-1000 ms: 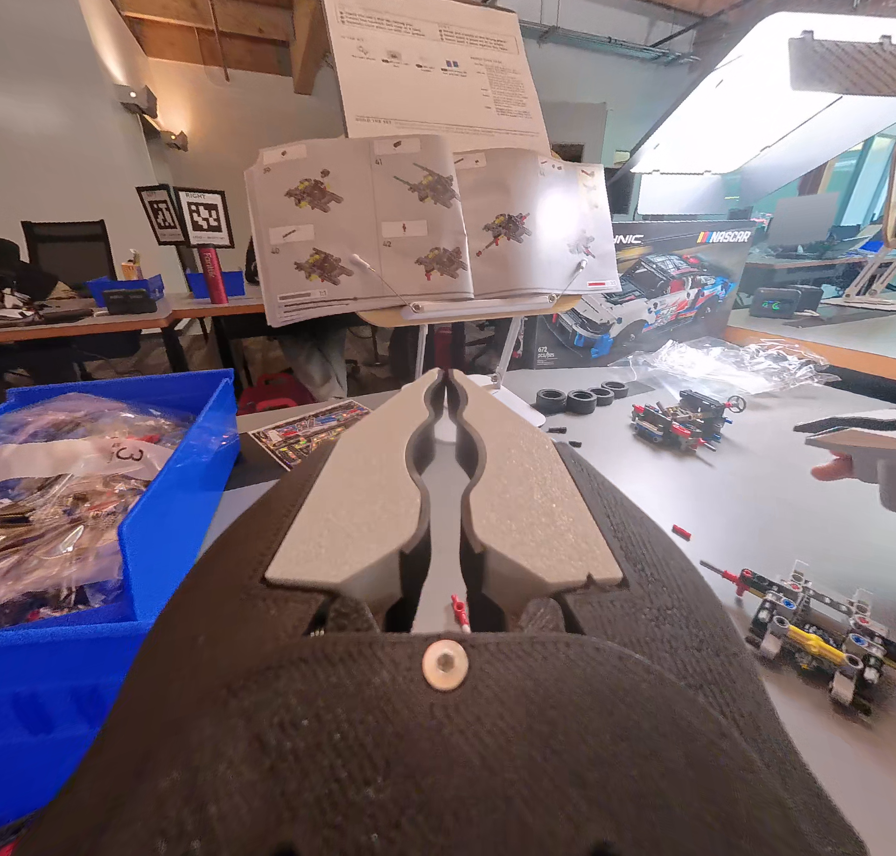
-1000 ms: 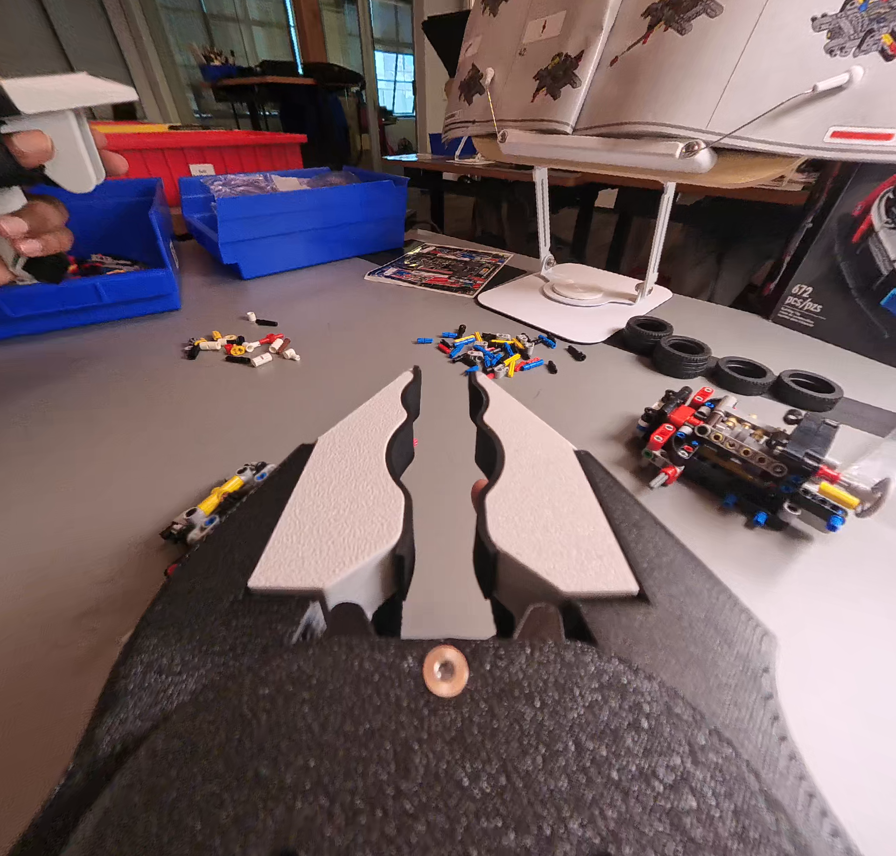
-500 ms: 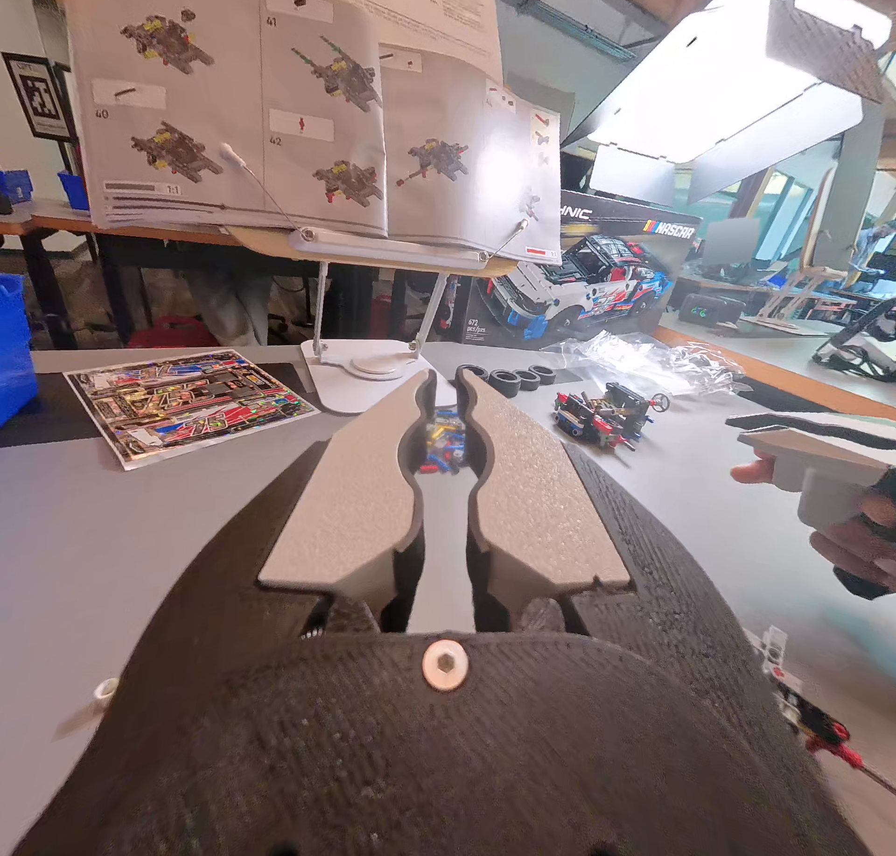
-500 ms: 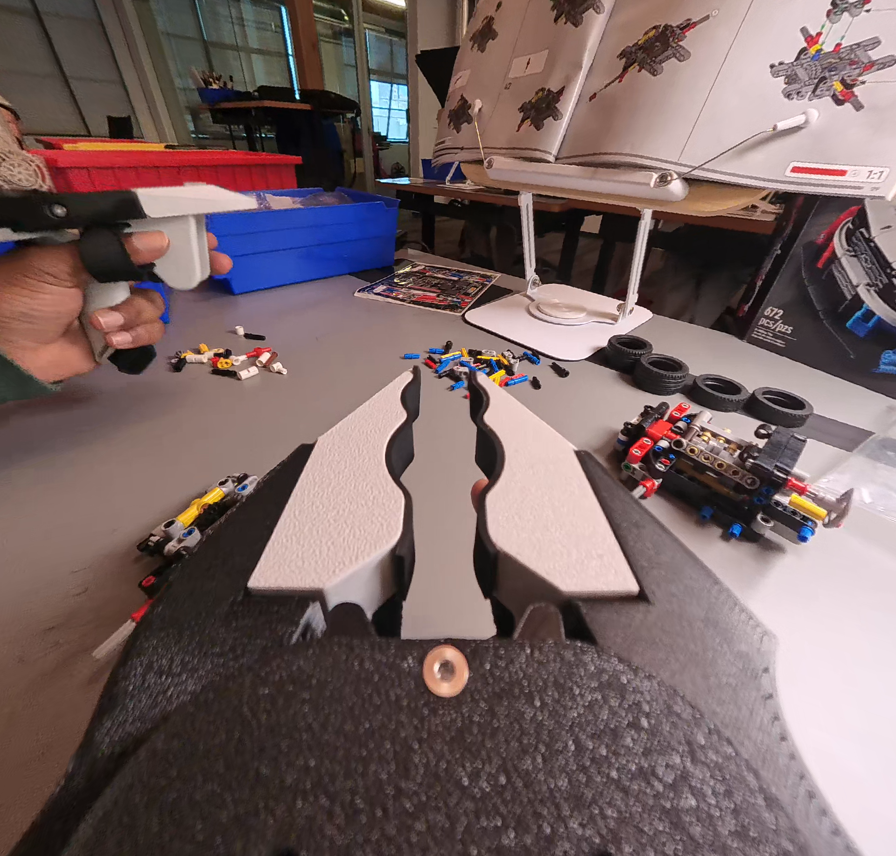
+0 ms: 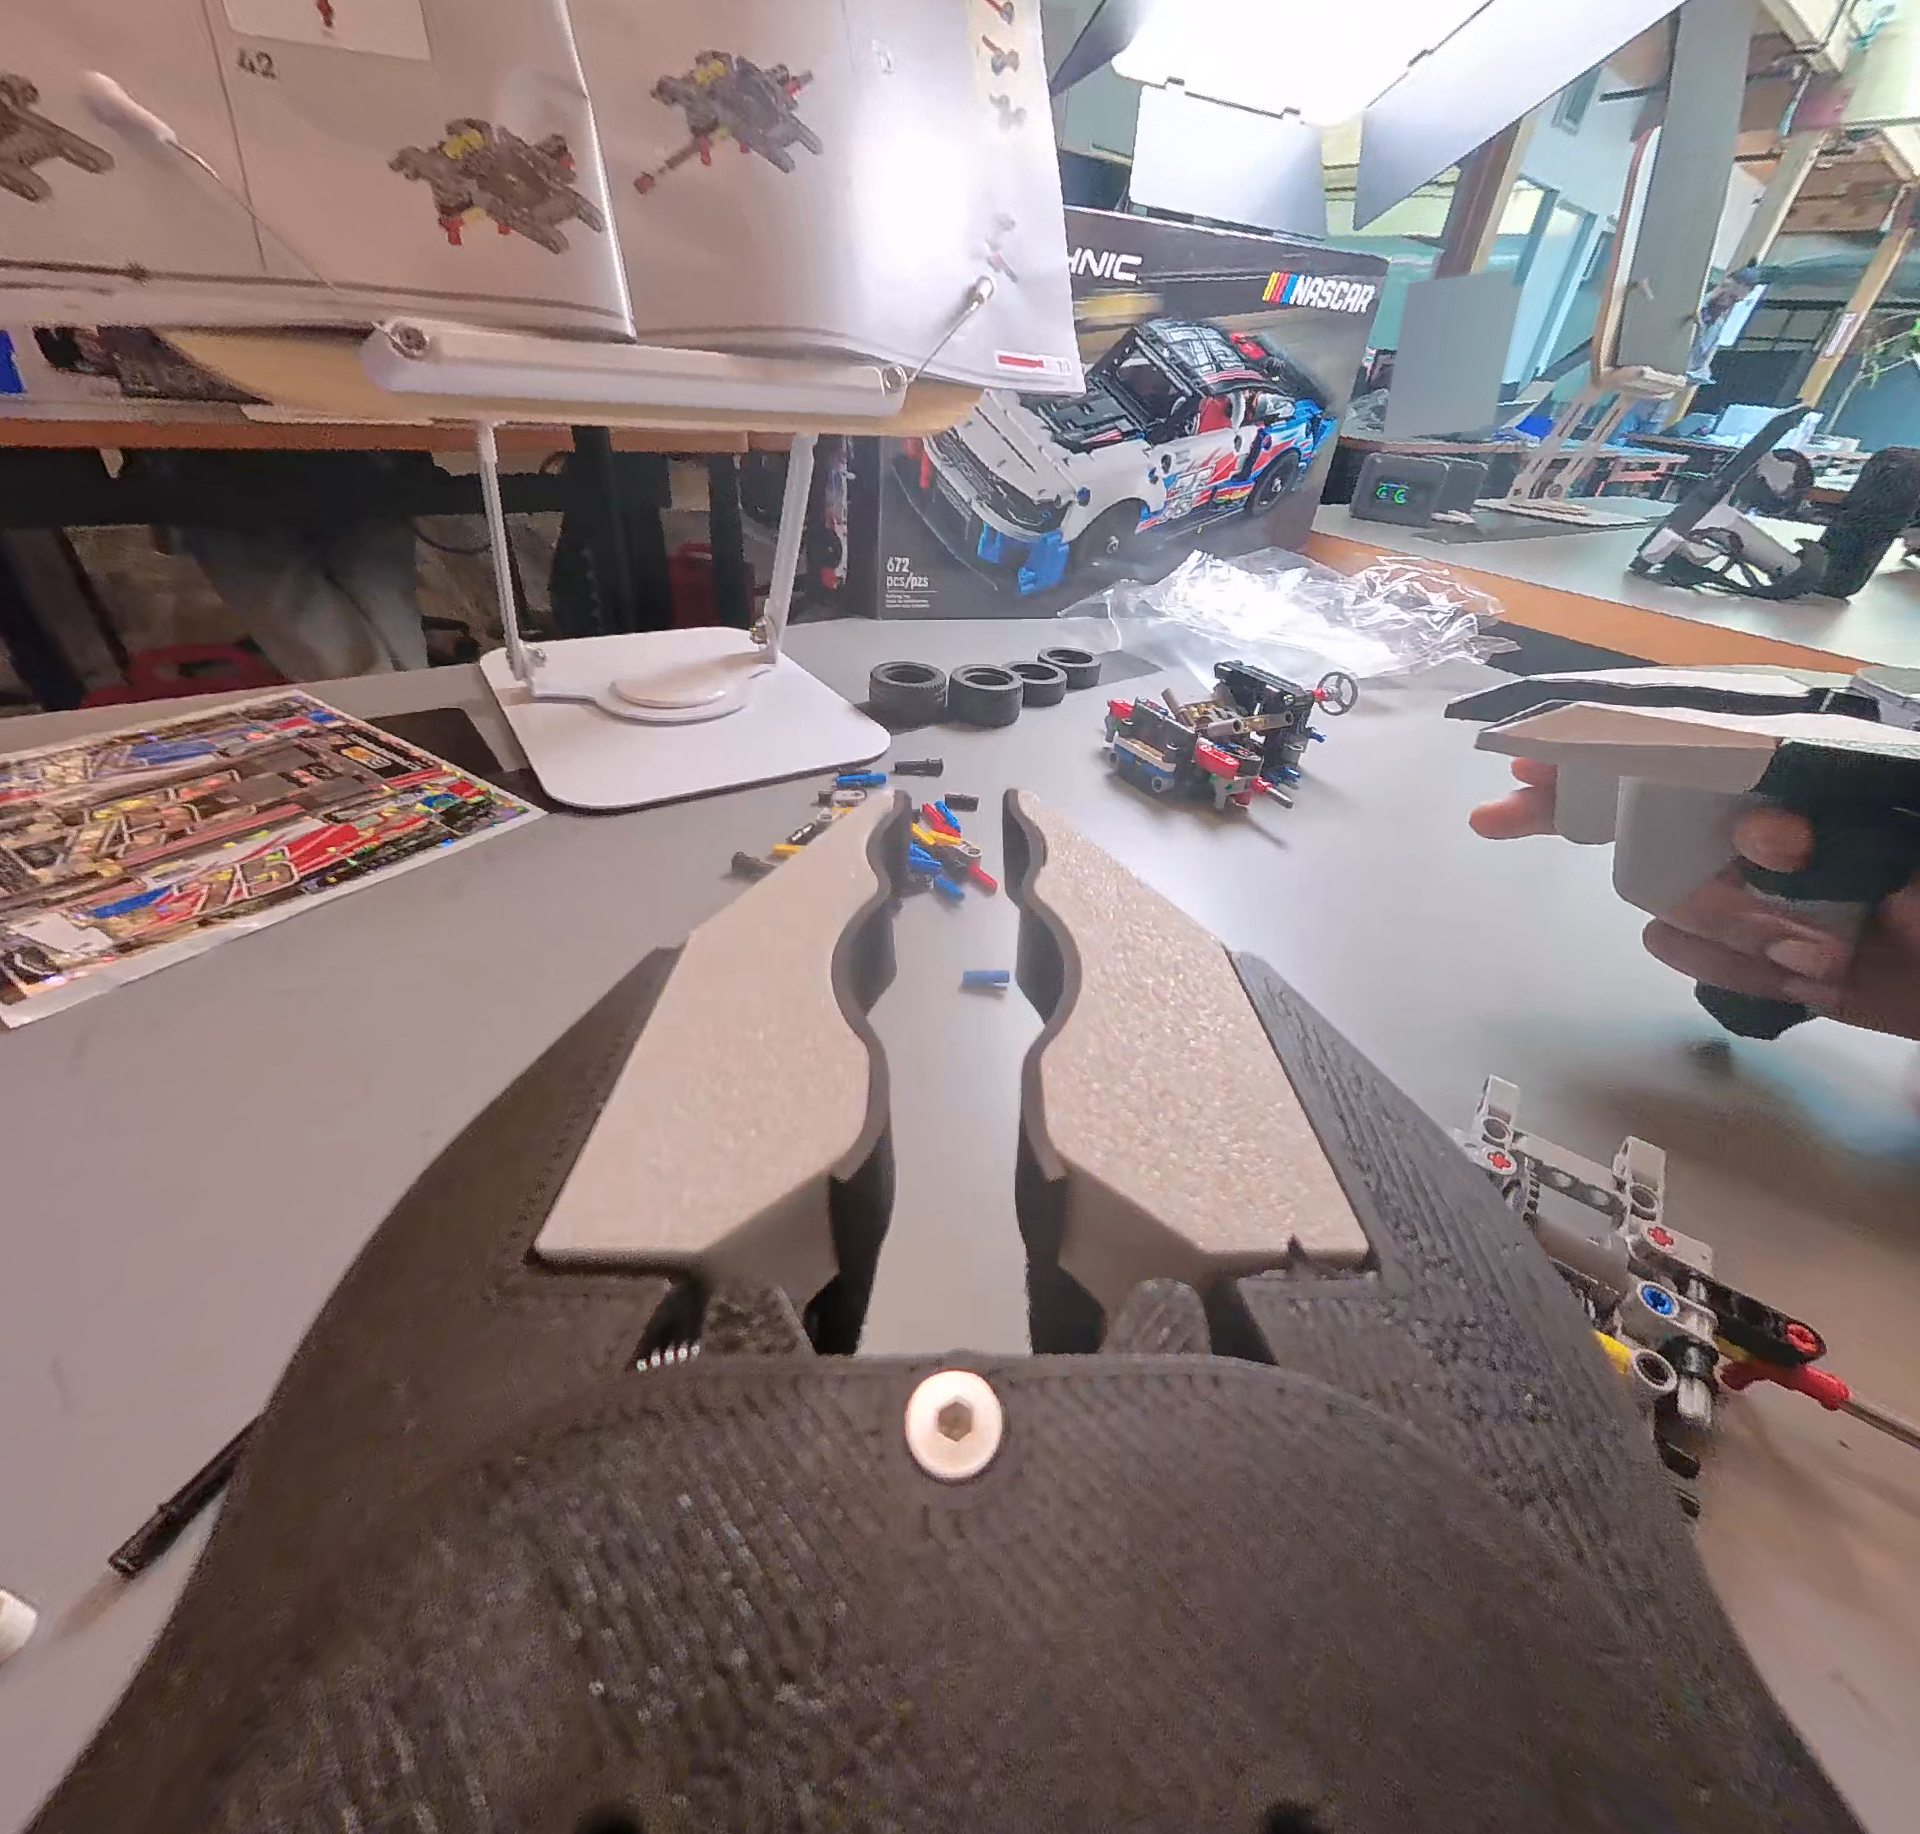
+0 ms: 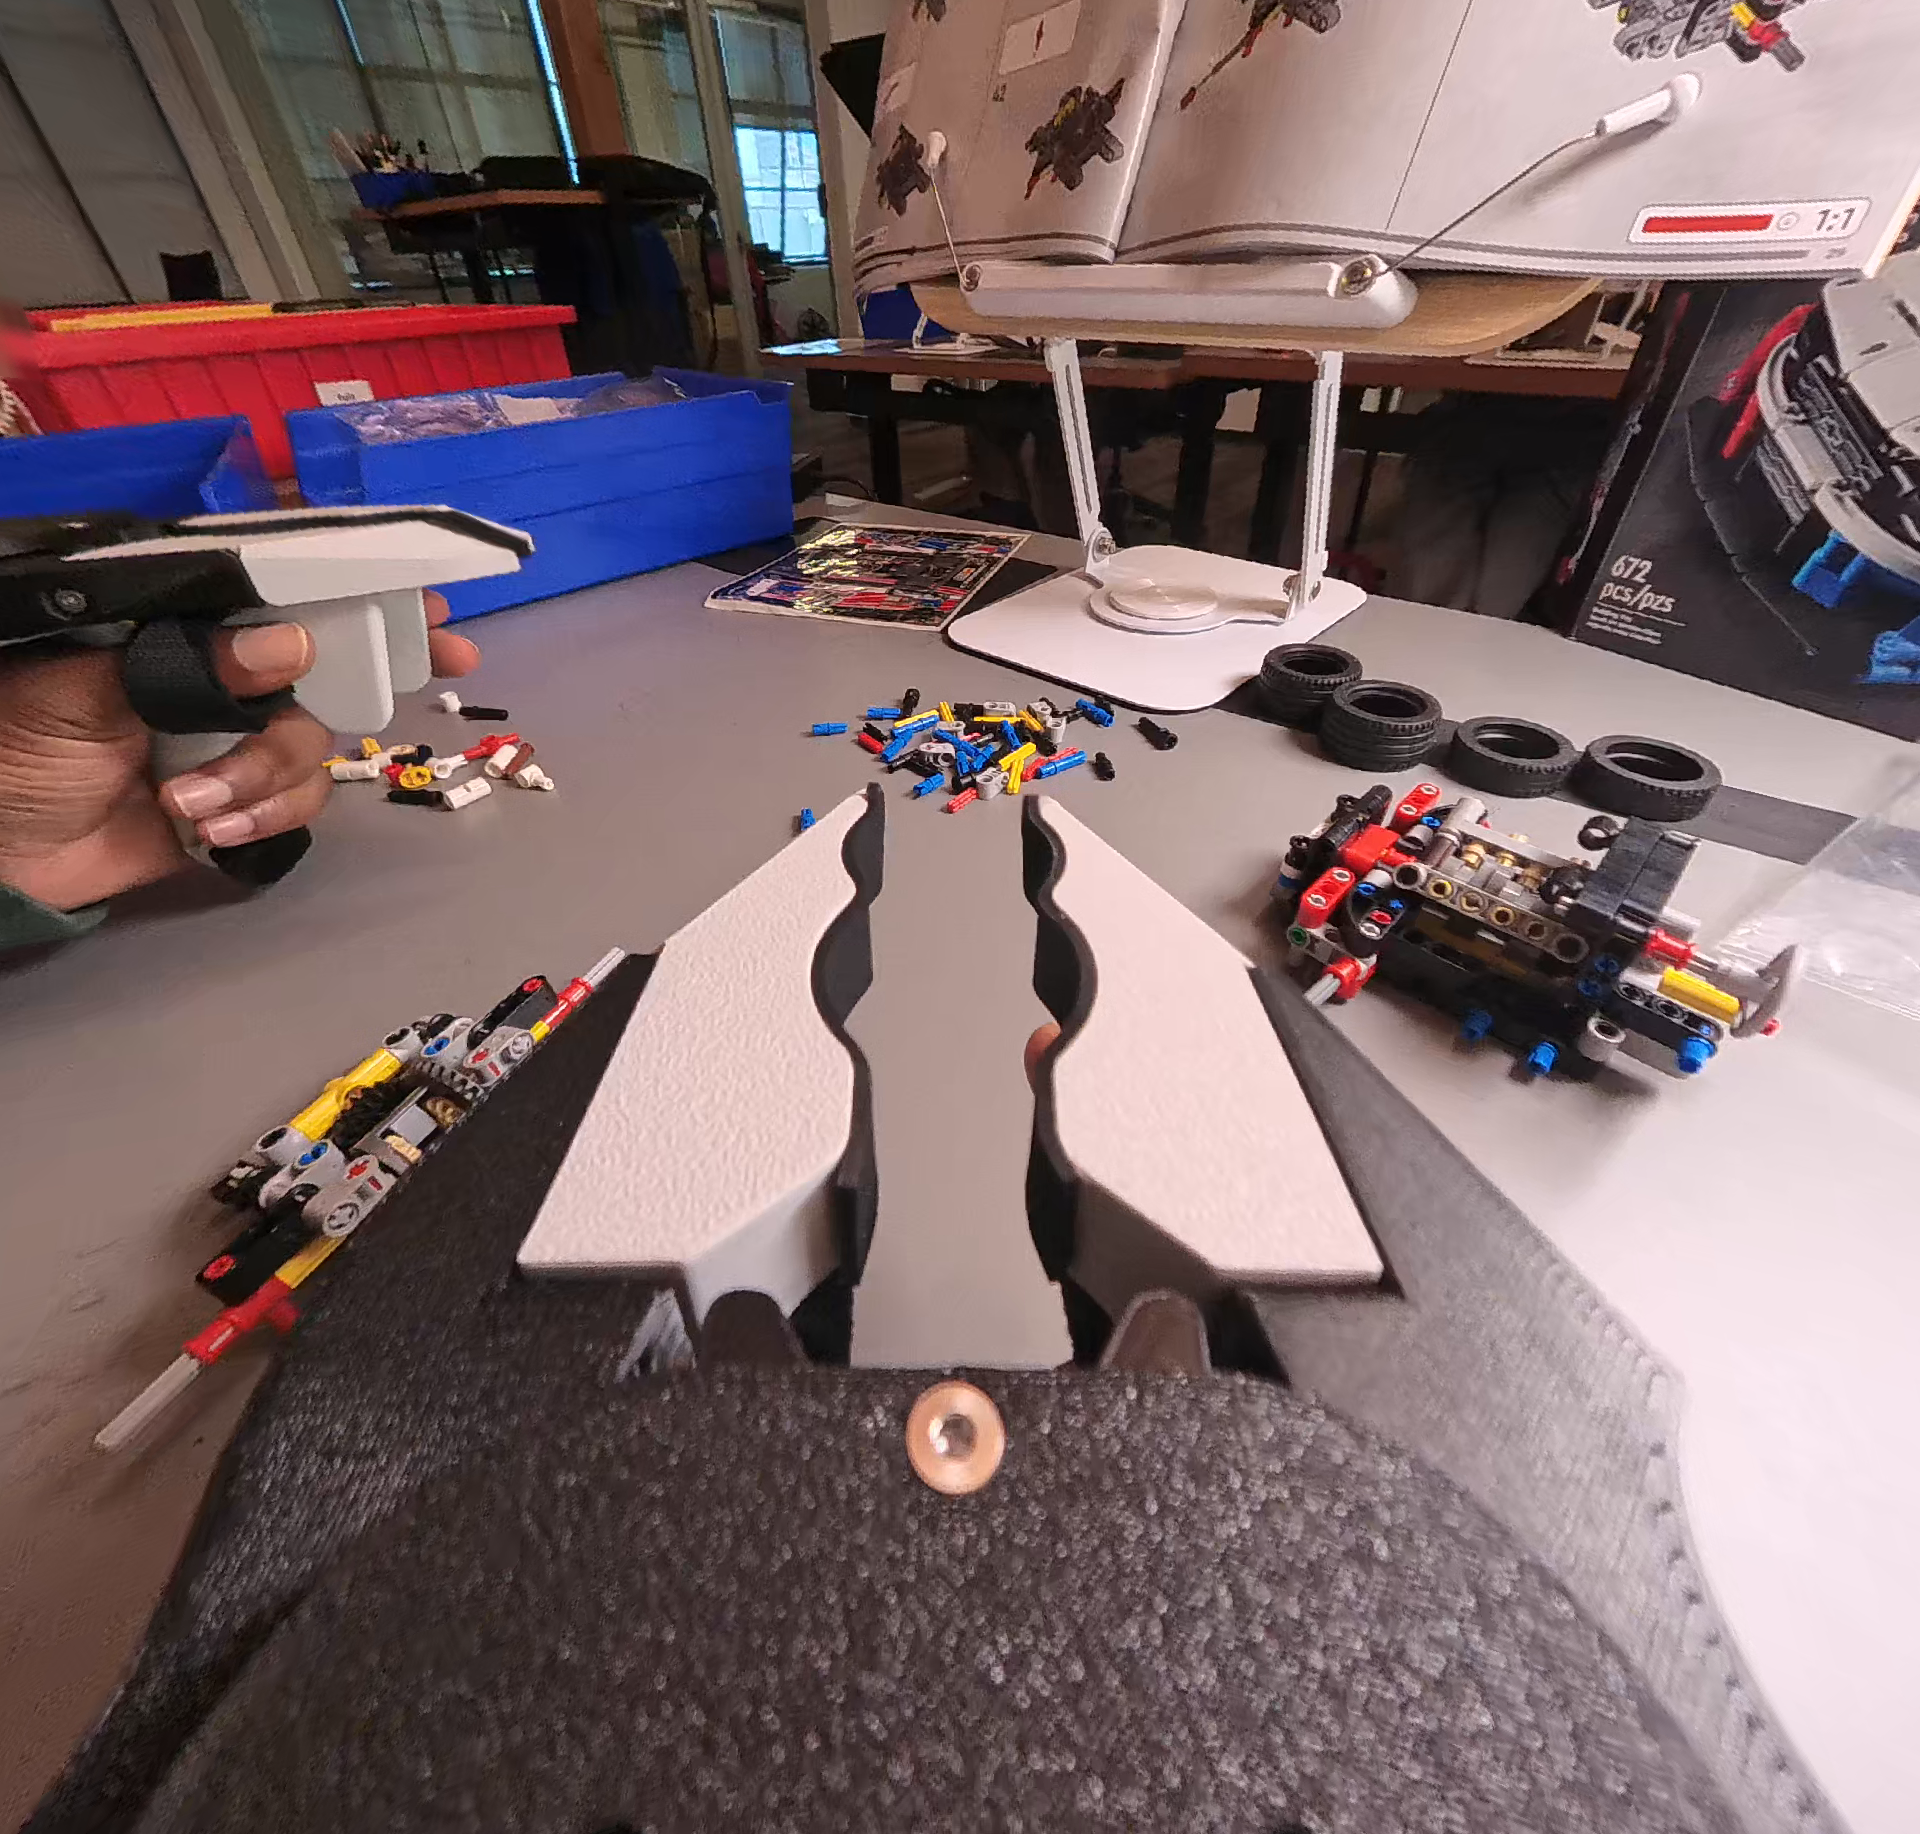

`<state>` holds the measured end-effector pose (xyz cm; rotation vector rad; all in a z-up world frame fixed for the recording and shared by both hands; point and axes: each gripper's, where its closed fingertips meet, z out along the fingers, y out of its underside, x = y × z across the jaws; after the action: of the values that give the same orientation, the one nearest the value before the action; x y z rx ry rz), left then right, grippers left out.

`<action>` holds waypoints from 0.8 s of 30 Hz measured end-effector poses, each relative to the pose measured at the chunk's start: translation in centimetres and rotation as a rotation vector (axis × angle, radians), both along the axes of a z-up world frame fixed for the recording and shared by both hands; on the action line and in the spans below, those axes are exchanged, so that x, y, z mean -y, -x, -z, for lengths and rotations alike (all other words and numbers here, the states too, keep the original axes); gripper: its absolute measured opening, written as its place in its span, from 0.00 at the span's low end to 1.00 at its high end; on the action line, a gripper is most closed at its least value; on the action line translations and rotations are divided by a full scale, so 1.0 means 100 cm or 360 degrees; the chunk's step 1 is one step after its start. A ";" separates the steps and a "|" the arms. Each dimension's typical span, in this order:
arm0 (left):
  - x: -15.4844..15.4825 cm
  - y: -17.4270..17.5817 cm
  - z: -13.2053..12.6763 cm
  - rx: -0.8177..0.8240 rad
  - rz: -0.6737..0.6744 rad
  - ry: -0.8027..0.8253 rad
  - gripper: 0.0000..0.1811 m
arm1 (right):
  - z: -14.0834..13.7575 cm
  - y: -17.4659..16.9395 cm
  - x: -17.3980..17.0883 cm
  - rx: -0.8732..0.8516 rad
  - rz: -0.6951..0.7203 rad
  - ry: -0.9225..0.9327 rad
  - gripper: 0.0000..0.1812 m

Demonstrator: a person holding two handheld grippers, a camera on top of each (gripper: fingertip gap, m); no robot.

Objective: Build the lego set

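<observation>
My left gripper point(image 5: 958, 810) is open and empty, low over the grey table, pointing at a pile of small coloured pins point(image 5: 940, 849). One blue pin point(image 5: 985, 977) lies between its fingers on the table. A grey, yellow and red sub-assembly point(image 5: 1652, 1285) lies just right of it. My right gripper point(image 6: 951, 808) is open and empty, pointing at the same pin pile point(image 6: 987, 740). The sub-assembly point(image 6: 384, 1130) lies at its left side. The larger chassis build point(image 6: 1507, 922) sits to its right. Each gripper shows in the other's view, the right one point(image 5: 1662, 745) and the left one point(image 6: 312, 558).
An instruction book on a white stand point(image 5: 675, 704) is behind the pins. Several black tyres point(image 6: 1486, 745), the set's box point(image 5: 1122, 454) and a clear bag point(image 5: 1299, 610) stand at the right. A sticker sheet point(image 5: 208, 828), a second small parts pile point(image 6: 447, 766) and blue bins point(image 6: 540, 475) are at the left.
My left gripper swung right from the blue bin toward the pin pile, came lower, and its jaws went from shut to open. The right gripper stayed open and moved slightly forward.
</observation>
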<state>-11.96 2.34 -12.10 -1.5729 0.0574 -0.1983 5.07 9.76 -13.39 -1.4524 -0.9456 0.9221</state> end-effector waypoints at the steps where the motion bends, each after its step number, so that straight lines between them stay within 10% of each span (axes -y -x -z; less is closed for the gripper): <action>1: 0.000 0.001 0.001 0.0005 0.0002 0.0008 0.08 | 0.000 0.000 -0.001 -0.0002 -0.0001 0.0011 0.14; 24: -0.001 0.004 0.008 -0.0127 -0.0025 0.0059 0.07 | 0.001 0.000 0.002 0.0029 -0.0003 -0.0079 0.15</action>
<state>-12.33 2.41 -12.87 -1.6173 0.1046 -0.1248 5.05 9.61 -13.47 -1.4203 -0.9769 0.8820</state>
